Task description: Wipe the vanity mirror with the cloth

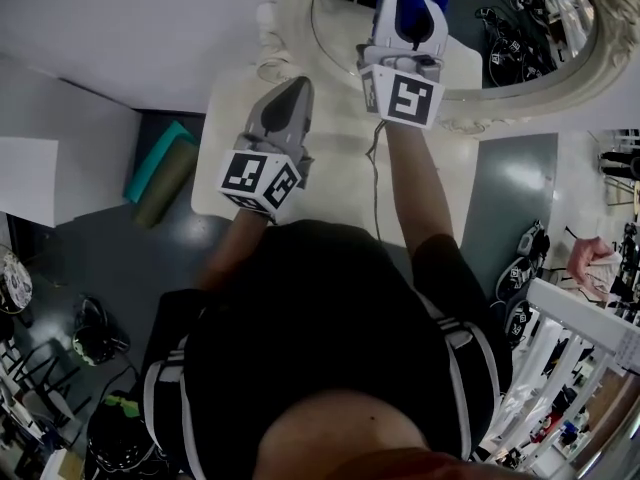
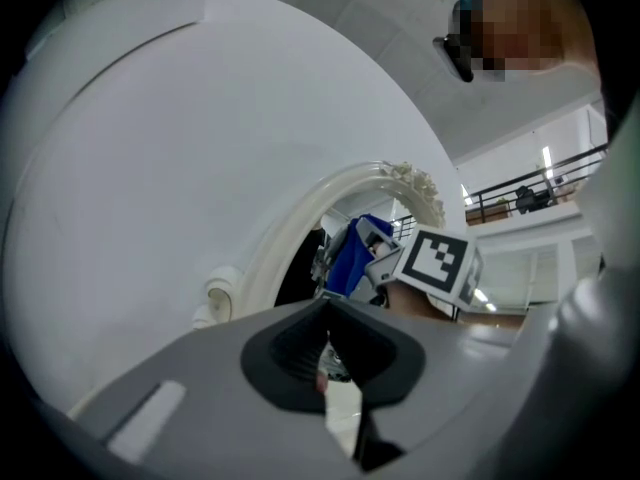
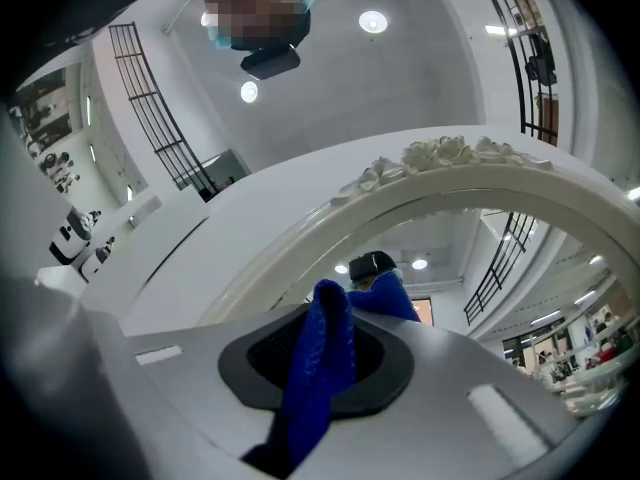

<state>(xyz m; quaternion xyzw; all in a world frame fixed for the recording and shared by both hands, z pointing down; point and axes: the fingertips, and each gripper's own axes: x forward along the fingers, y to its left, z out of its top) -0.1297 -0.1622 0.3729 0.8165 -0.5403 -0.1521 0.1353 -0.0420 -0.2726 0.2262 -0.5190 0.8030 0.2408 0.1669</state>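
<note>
Your right gripper [image 3: 318, 340] is clamped on the cloth [image 3: 308, 408], right up at the mirror [image 3: 470, 238]. I'd guess wiping is underway or about to start, but I can't tell how much glass is done. The left gripper [image 2: 328, 353] has its jaws together on nothing. The head view shows both grippers over the vanity top [image 1: 340, 178]. Only the right gripper view shows the pinch.

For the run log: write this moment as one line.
right claw: shut on blue cloth, at mirror | left claw: shut, empty, over vanity top
</note>
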